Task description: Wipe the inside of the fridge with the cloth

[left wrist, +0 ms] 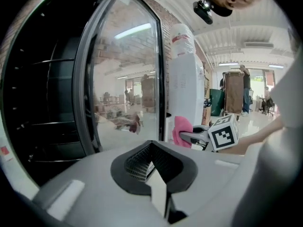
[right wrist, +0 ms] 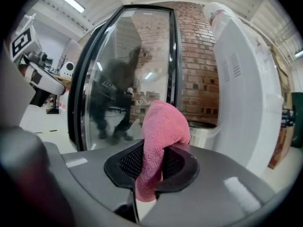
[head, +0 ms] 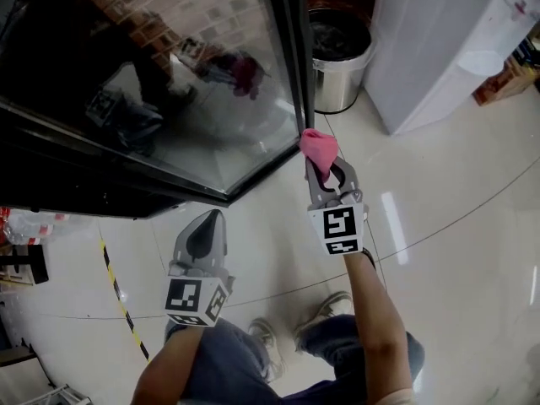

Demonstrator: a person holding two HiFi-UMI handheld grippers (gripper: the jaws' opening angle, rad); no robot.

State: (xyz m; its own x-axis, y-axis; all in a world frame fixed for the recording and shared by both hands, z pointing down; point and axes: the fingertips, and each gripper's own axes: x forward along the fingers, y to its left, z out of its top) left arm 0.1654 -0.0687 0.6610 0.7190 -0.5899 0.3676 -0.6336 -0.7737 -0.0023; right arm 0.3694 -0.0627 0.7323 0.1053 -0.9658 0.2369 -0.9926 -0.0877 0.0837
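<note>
The fridge's glass door [head: 194, 99] fills the upper left of the head view, its black edge frame [head: 297, 74] upright at the centre. My right gripper [head: 322, 165] is shut on a pink cloth [head: 319, 147], which bulges from the jaws just below that door edge. In the right gripper view the cloth [right wrist: 161, 131] hangs between the jaws with the door [right wrist: 128, 70] ahead. My left gripper [head: 209, 219] is lower left, shut and empty. In its own view the fridge's dark inside with wire shelves [left wrist: 42, 112] shows left of the door glass [left wrist: 125, 93].
A steel bin [head: 339, 53] with a dark liner stands behind the door edge. A tall white appliance [head: 447, 40] is on its right. Yellow-black tape [head: 118, 298] runs across the glossy floor at lower left. The person's shoes [head: 325, 310] are below the grippers.
</note>
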